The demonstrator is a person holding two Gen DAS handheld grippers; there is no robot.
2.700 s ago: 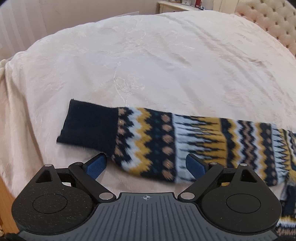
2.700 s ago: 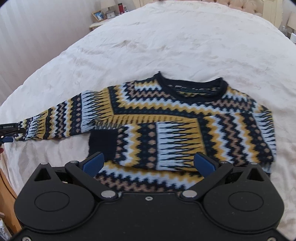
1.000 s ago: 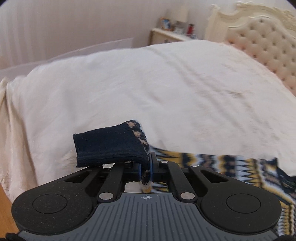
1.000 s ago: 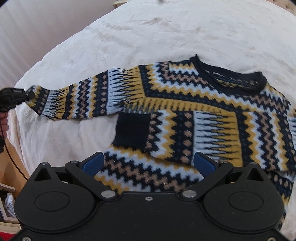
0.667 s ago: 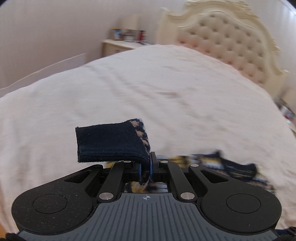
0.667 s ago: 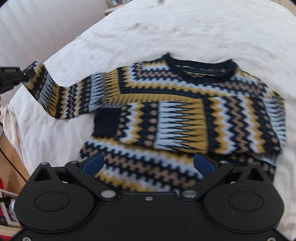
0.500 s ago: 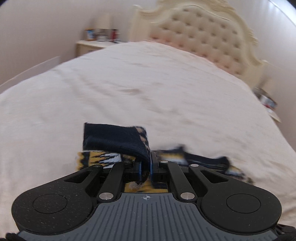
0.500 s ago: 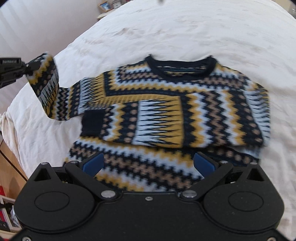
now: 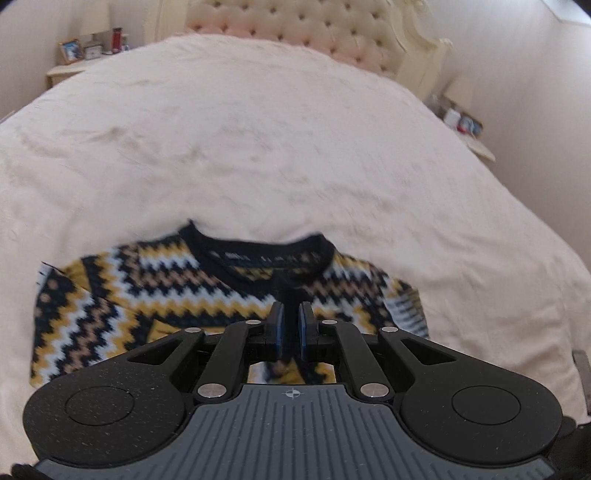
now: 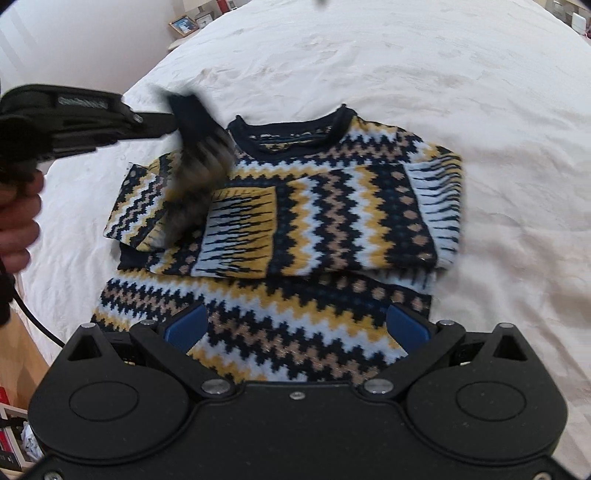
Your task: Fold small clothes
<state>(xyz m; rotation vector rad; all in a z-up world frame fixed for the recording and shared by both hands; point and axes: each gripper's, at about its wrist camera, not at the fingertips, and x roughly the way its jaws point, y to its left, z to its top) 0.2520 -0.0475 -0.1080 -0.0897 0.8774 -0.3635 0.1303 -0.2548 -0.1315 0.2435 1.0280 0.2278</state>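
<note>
Your left gripper point(image 10: 173, 120) is clamped on the sleeve cuff point(image 10: 192, 110), just left of the sweater's point(image 10: 332, 206) collar point(image 10: 295, 138). Lay it flat across the chest, square, before releasing. Your right gripper point(image 10: 295, 326) hangs spread over the hem.

You are looking across a wide bed point(image 9: 295, 147) covered in a cream, lightly crinkled bedspread point(image 10: 461, 74) that is filling most of both views. At its far end a tufted, pale pink headboard point(image 9: 314, 29) in a carved cream frame is standing against a plain, pale wall point(image 9: 517, 74). To one side of it a cream nightstand point(image 9: 66, 72) is carrying a framed photo point(image 9: 70, 50), a lamp point(image 9: 94, 26) and a red item point(image 9: 117, 37); on the other side a second nightstand point(image 9: 476, 144) is holding another lamp point(image 9: 460, 90) and small clutter. Soft, even light is falling over the room. At the bed's near corner a strip of wooden floor point(image 10: 26, 350) is showing.
</note>
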